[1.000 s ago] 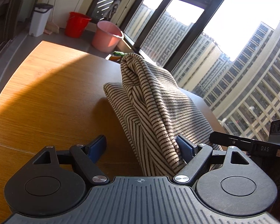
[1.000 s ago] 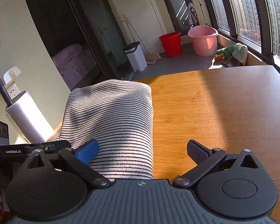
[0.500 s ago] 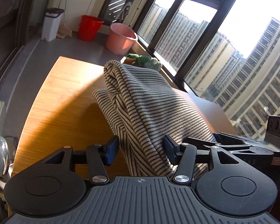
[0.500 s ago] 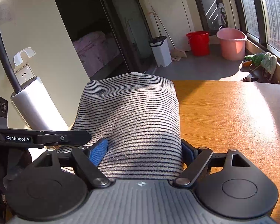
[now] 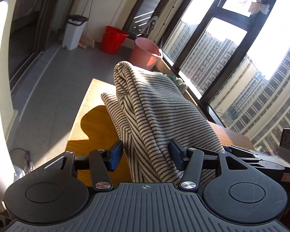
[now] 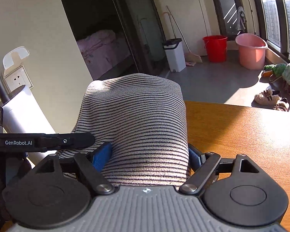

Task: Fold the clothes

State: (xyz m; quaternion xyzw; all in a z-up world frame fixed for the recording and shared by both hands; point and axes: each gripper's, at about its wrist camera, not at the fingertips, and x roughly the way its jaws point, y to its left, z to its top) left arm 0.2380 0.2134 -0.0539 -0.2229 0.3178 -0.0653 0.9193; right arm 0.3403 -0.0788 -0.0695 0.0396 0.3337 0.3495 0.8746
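The left gripper [image 5: 146, 154] has just been closing, and its blue pads [image 5: 116, 154] now stand on either side of a thick fold of the striped cloth [image 5: 154, 108]. The right pad presses into the fabric; the left one sits at the fold's edge, so the cloth looks pinched between them. The right gripper [image 6: 148, 156] has likewise just been closing and now clamps the cloth [image 6: 137, 119] across its full width, a blue pad [image 6: 101, 155] bearing on each side of the bundle.

Both tools grasp the same garment at its near end. Seen from the left wrist, the cloth rises from the jaws as a tall folded ridge, with a lower layer [image 5: 114, 104] trailing down toward the table [image 5: 90, 104] near its far left corner; whether that layer touches the wood cannot be told. From the right wrist, the bundle humps up in front of the camera at the table's [image 6: 241, 131] left edge, and the other gripper's arm [image 6: 42, 140] reaches in from the left beside it.

Beyond the table's far edge, on the grey floor, stand a white bin [image 6: 174, 55], a red bucket [image 6: 215, 48] and a pink bucket [image 6: 251, 51]. Slippers [image 6: 268, 97] lie by the window wall, just past the table's far right corner. A white cylinder [image 6: 27, 114] stands off the left edge.
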